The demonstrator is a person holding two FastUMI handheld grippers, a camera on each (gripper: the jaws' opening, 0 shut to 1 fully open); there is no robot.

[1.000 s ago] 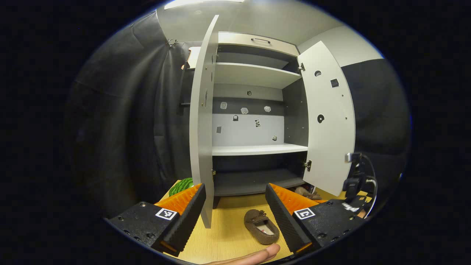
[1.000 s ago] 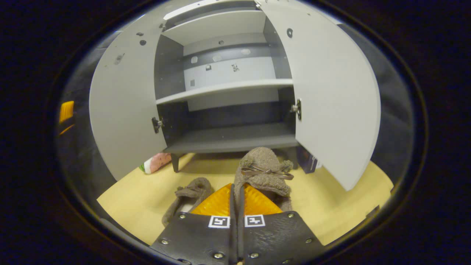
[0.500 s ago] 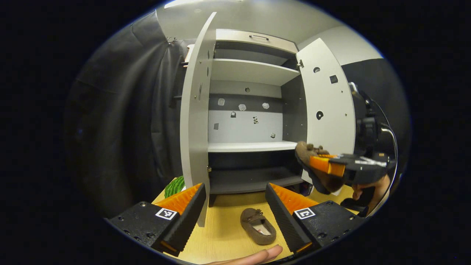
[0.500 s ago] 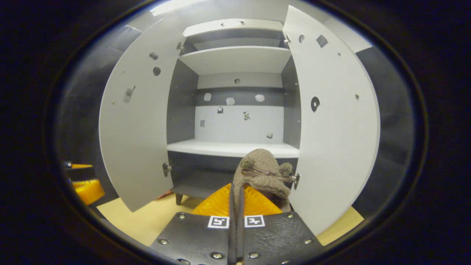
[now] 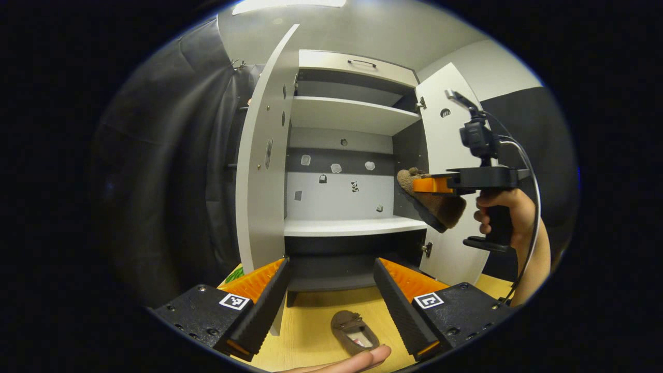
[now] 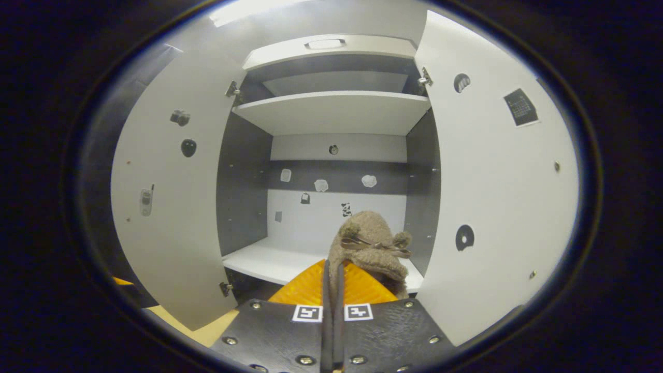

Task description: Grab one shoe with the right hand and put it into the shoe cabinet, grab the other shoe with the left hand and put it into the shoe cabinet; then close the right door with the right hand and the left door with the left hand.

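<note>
The right gripper (image 6: 331, 290), jaws clamped on one fuzzy brown slipper (image 6: 369, 244), holds it at the grey shoe cabinet's white middle shelf (image 5: 357, 226), unplaced, while the left gripper (image 5: 331, 290) hangs open above the other brown slipper (image 5: 355, 332) on the wooden floor's near edge (image 5: 311, 331), both doors open.

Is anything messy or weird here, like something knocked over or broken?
Nothing looks broken or spilled. One brown shoe lies on the wooden floor in front of the shoe cabinet, not yet put away. The other shoe is pinched in the right gripper, held up near the middle shelf. Both doors stand open.
</note>
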